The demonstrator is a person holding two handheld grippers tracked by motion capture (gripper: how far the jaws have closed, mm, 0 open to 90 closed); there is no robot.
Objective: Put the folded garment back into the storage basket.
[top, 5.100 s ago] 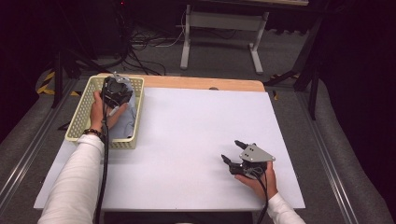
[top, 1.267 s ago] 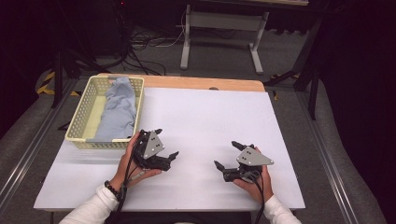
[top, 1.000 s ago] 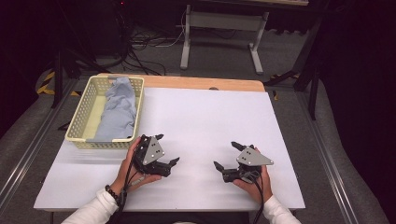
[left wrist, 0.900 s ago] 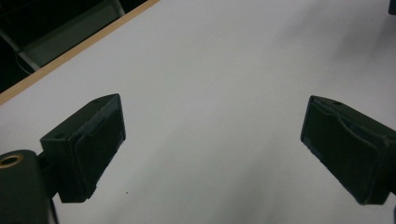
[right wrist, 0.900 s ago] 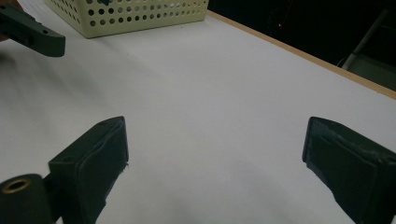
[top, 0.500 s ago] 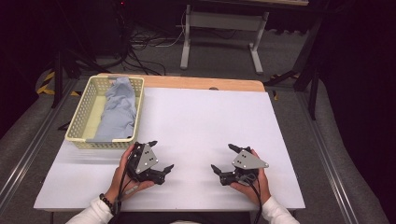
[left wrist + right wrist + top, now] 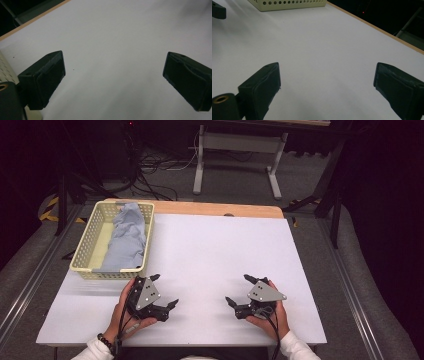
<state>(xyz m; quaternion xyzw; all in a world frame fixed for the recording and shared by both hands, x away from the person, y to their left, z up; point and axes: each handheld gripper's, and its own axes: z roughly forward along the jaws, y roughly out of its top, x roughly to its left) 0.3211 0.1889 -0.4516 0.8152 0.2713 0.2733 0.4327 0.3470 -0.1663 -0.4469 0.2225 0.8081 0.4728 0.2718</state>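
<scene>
Cloth [image 7: 126, 239], apparently crumpled, fills basket [image 7: 86, 251]; grippers apart.

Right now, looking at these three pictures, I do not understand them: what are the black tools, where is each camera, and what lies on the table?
A person sits at a table and holds a two-jaw gripper in each hand. The high view looks down from above: the left gripper and the right gripper rest near the front edge. The other two pictures come from cameras riding on the grippers, looking between their black jaws. Both pairs of jaws stand wide apart and hold nothing. At the far left stands a basket with a blue-grey cloth inside.
</scene>
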